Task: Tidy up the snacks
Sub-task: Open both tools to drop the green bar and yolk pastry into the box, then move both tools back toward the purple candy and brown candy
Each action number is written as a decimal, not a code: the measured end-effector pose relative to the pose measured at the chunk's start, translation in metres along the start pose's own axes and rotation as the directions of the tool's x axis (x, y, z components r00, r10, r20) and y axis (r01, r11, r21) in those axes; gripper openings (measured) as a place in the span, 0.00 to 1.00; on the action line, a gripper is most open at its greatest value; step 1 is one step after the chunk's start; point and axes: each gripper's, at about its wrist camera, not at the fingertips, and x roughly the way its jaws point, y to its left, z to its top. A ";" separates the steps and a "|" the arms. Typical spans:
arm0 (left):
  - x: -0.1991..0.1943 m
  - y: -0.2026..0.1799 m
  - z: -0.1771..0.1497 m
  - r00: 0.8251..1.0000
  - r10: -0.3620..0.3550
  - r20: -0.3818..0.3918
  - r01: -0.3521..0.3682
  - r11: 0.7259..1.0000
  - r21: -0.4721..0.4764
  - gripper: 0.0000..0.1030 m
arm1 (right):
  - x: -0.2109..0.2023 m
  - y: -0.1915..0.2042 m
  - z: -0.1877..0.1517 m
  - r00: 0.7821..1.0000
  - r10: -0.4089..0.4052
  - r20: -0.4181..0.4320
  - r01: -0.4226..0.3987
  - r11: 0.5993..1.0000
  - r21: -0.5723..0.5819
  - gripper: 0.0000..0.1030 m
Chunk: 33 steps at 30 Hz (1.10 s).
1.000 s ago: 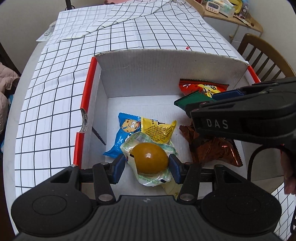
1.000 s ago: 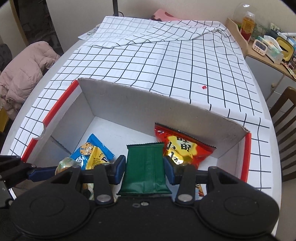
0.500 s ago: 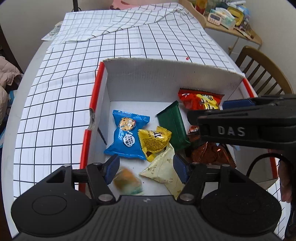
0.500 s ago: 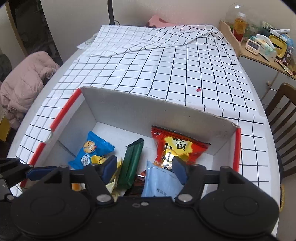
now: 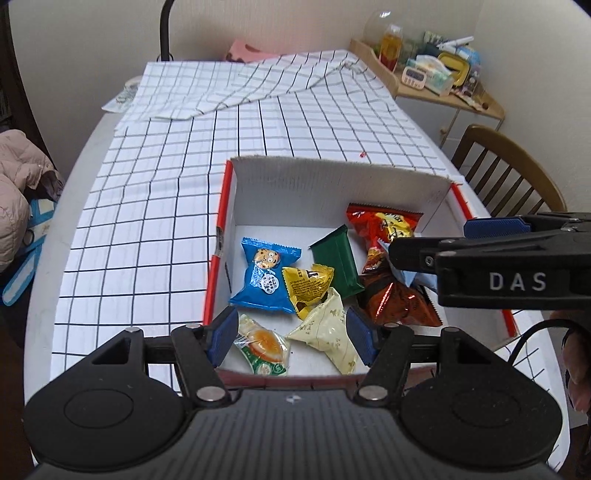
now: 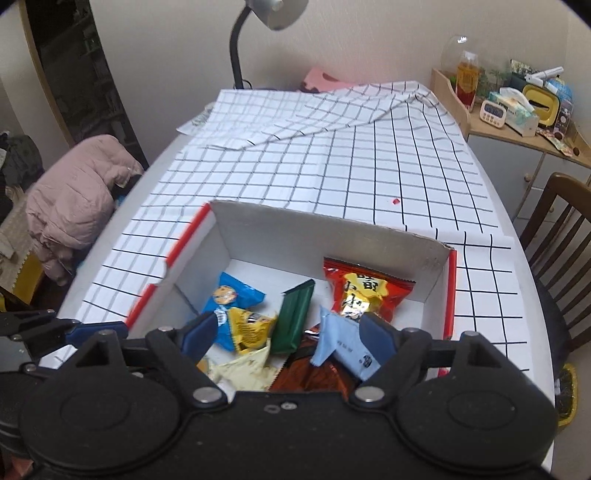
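The left gripper [image 5: 289, 336] has its fingers spread and grips nothing; its jaws have just been opening. Below them, at six o'clock in the cardboard box [image 5: 332, 184], lies the orange jelly snack [image 5: 263, 347], with the cream packet [image 5: 327, 334] beside it. The right gripper [image 6: 288, 334] has also just been opening, jaws wide and empty, above the green packet [image 6: 293, 317] and pale blue packet [image 6: 345, 345]. At the box's two o'clock sits the red packet [image 6: 360, 288]; at nine o'clock, the blue cookie packet [image 5: 267, 275].

A checked cloth [image 6: 332, 155] covers the round worktop [image 5: 48, 280] beneath cream walls [image 6: 369, 37]; a gooseneck lamp [image 6: 273, 11] stands behind, wooden chair [image 6: 561, 221] and cluttered shelf [image 6: 517, 125] right, pink jacket [image 6: 74, 192] left.
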 end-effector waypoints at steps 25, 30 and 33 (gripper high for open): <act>-0.076 0.041 -0.069 0.991 -0.076 0.113 0.076 0.997 0.003 0.92 | -0.105 0.045 -0.091 0.982 0.097 0.161 -0.091 0.995 -0.042 0.99; -0.062 0.050 -0.089 0.995 -0.051 0.080 0.053 0.998 -0.026 0.92 | -0.090 0.059 -0.132 0.993 0.084 0.082 -0.077 0.994 -0.076 0.99; -0.049 0.051 -0.100 0.998 -0.017 0.057 0.018 1.000 -0.009 0.92 | -0.074 0.068 -0.156 0.997 0.072 0.020 -0.070 0.994 -0.078 0.99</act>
